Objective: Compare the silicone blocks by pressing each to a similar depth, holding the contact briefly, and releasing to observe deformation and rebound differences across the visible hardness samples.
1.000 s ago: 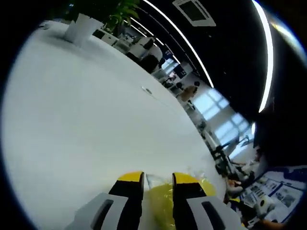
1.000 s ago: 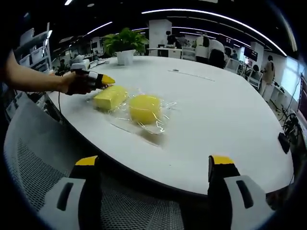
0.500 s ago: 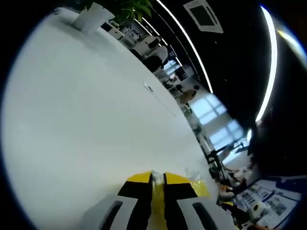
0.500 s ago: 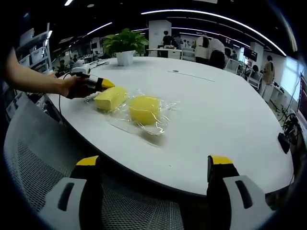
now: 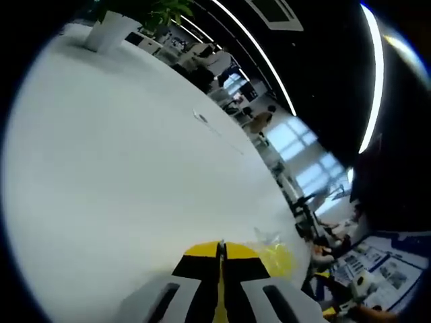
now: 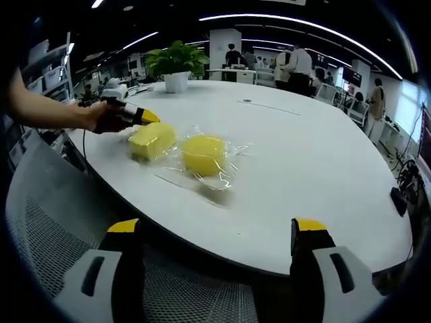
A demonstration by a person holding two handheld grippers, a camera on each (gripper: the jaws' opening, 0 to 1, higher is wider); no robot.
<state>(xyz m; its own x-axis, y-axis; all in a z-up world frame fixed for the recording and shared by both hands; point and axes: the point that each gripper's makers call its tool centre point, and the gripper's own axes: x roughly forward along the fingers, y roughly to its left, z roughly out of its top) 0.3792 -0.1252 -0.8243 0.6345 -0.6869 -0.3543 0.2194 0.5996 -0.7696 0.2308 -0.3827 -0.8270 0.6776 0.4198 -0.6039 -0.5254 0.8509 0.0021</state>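
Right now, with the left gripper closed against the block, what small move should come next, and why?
Probably open the left gripper and ease it back. Its tips look shut against the edge of the yellow rectangular silicone block, so releasing would show its rebound. The round yellow silicone block in clear plastic wrap beside it looks untouched, and the right gripper hangs open off the table.

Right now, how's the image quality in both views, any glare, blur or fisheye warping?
Left gripper view: heavy fisheye bulge and tilt, the white table looks washed out, ceiling light strips bloom, background soft. Right gripper view: sharper; clear wrap around the round yellow block glints, a soft shadow lies beneath, and the table edge curves.
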